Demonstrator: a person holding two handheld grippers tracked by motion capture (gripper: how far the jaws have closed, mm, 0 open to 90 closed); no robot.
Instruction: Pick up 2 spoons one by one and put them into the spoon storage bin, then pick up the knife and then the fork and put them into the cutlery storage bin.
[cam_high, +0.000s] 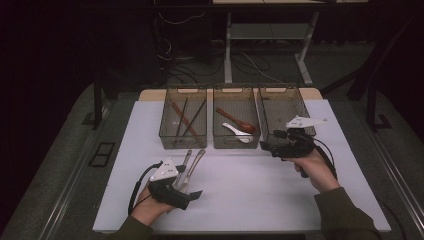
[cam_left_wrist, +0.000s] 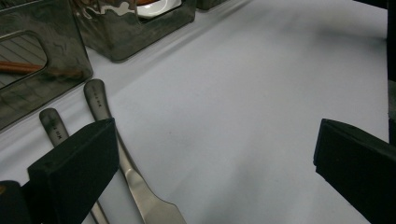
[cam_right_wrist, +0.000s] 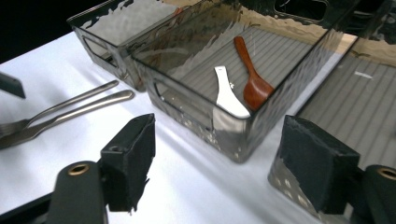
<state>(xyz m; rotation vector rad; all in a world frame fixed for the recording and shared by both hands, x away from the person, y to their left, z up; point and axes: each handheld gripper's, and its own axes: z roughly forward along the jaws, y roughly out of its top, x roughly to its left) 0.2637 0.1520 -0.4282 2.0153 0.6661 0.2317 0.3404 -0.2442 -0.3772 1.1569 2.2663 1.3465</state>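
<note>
On the white table (cam_high: 250, 195) stand 3 clear bins in a row along the far edge. The left bin (cam_high: 183, 119) holds chopsticks (cam_high: 186, 118), the middle bin (cam_high: 236, 119) holds a brown wooden spoon (cam_high: 237, 120) and a white spoon (cam_high: 237, 132), and the right bin (cam_high: 284, 114) has nothing I can make out inside it.

The right gripper (cam_high: 270, 147) hovers just in front of the gap between the middle and right bins, its jaws spread wide with nothing between them — the pads (cam_right_wrist: 133, 154) frame the near corner of the middle bin without touching it. In the right gripper view the wooden spoon (cam_right_wrist: 251, 79) and the white spoon (cam_right_wrist: 229, 93) lie side by side on the bin's ribbed floor.

The left gripper (cam_high: 192, 192) rests low on the near-left part of the table, jaws also released. 2 metal utensils (cam_high: 191, 165) lie on the table just ahead of it, side by side, handles pointing toward the left bin. In the left gripper view they sit at the left pad (cam_left_wrist: 74, 163) — one handle (cam_left_wrist: 100, 100) passes beside it, the other partly under it — and whether the pad touches them I cannot tell.
</note>
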